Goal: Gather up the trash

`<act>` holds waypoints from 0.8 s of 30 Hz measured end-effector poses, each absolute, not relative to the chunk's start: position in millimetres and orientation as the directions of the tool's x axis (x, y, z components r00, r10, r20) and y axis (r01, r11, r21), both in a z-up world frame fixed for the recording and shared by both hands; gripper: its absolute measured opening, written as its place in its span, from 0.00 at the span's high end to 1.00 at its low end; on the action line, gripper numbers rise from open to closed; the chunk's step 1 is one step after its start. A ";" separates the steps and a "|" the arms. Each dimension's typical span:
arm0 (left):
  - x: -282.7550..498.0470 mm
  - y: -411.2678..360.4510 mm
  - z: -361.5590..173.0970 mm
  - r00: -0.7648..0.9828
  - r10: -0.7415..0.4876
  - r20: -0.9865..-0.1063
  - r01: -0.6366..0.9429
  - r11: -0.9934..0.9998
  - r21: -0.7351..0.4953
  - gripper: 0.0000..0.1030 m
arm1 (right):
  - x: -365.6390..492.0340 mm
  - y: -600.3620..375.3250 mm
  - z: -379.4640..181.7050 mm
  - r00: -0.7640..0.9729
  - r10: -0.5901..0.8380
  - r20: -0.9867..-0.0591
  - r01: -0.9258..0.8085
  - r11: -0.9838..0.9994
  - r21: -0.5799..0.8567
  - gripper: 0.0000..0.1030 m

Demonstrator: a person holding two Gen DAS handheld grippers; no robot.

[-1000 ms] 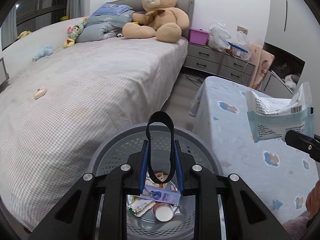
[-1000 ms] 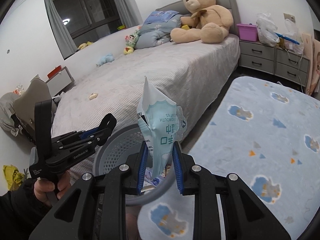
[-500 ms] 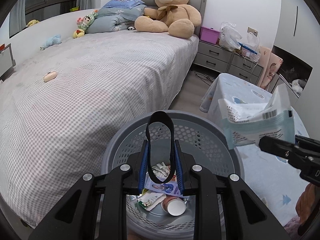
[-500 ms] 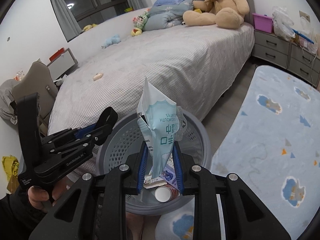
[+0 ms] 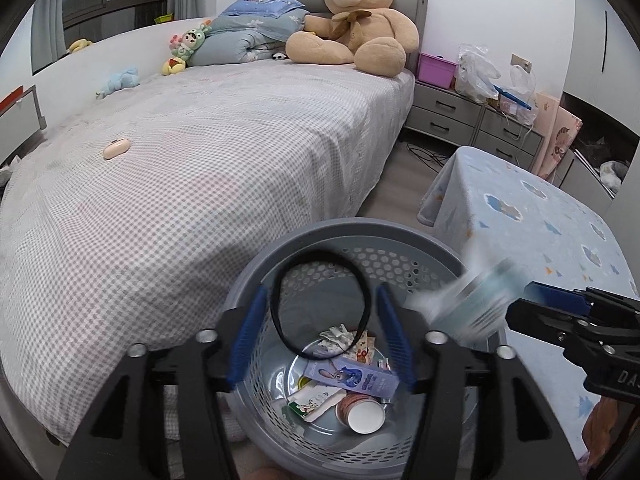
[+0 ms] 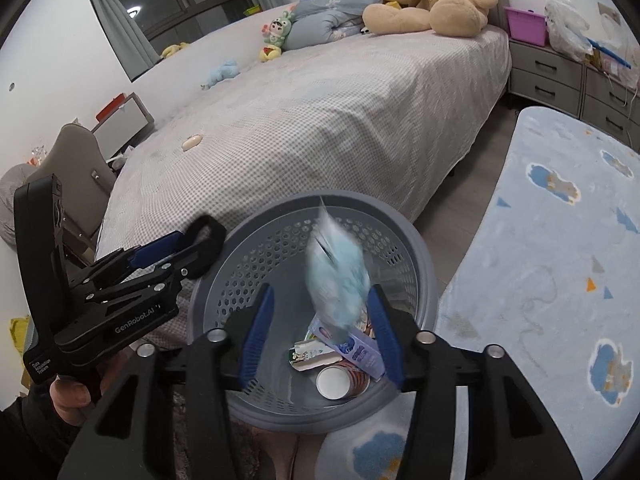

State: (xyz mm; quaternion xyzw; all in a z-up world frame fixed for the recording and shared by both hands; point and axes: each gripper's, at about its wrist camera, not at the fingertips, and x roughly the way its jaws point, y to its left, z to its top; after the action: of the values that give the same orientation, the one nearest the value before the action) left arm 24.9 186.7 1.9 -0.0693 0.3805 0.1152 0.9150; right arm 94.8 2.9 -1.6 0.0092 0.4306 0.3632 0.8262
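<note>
A: While both grippers hang over the grey perforated waste basket [image 5: 400, 240], what are the left gripper [image 5: 318, 330] jaws doing?

B: They are opening, blue pads apart, and the black elastic loop [image 5: 320, 304] sits between them at the centre of the left wrist frame, rounded out. Whether either pad touches it I cannot tell.

A: And the right gripper [image 6: 316, 326]?

B: Its jaws are opening too. The pale blue wet-wipes pack [image 6: 338, 280] is a blur between the pads, near the right pad, in front of the basket's mouth. In the left wrist view the same pack is a smear at right centre, just left of the right gripper's tips.

A: What lies in the basket?

B: At its bottom, in the lower middle of both frames: a purple cartoon carton [image 5: 352, 378], a paper cup [image 5: 362, 414] on its side with its white end facing up, a small green-and-white wrapper [image 5: 310, 400] and a crumpled scrap above them.

A: Where does the basket stand?

B: On the floor, between the bed [image 5: 180, 160] with its checked cover at left and the tabletop under a blue cloud-print cloth [image 5: 540, 216] at right.

A: Anything of the person?

B: A hand [image 6: 74, 396] at lower left of the right wrist frame grips the left gripper's handle.

A: And on the bed?

B: A big teddy bear [image 5: 356, 28] at the headboard, upper centre.
</note>
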 end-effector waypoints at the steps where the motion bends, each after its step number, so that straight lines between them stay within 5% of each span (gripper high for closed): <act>1: 24.3 187.0 2.4 0.685 0.166 -0.709 -0.270 0.962 -0.036 0.40 | 94.2 3.5 -0.3 0.366 0.609 -0.704 -0.596 0.734 0.325 0.51; 16: 19.8 179.9 2.4 0.681 0.229 -0.695 -0.301 0.953 0.020 0.27 | 86.1 0.3 4.2 0.412 0.594 -0.690 -0.582 0.755 0.302 0.25; 24: 16.7 183.7 3.8 0.682 0.251 -0.687 -0.321 0.947 0.027 0.23 | 85.9 -1.1 5.1 0.421 0.588 -0.691 -0.572 0.763 0.300 0.20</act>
State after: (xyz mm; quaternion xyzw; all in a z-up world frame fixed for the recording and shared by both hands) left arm 16.7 183.7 3.8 -0.0479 0.3670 0.1563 0.9158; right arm 85.9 -1.1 5.1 0.0094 0.4134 0.3441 0.8430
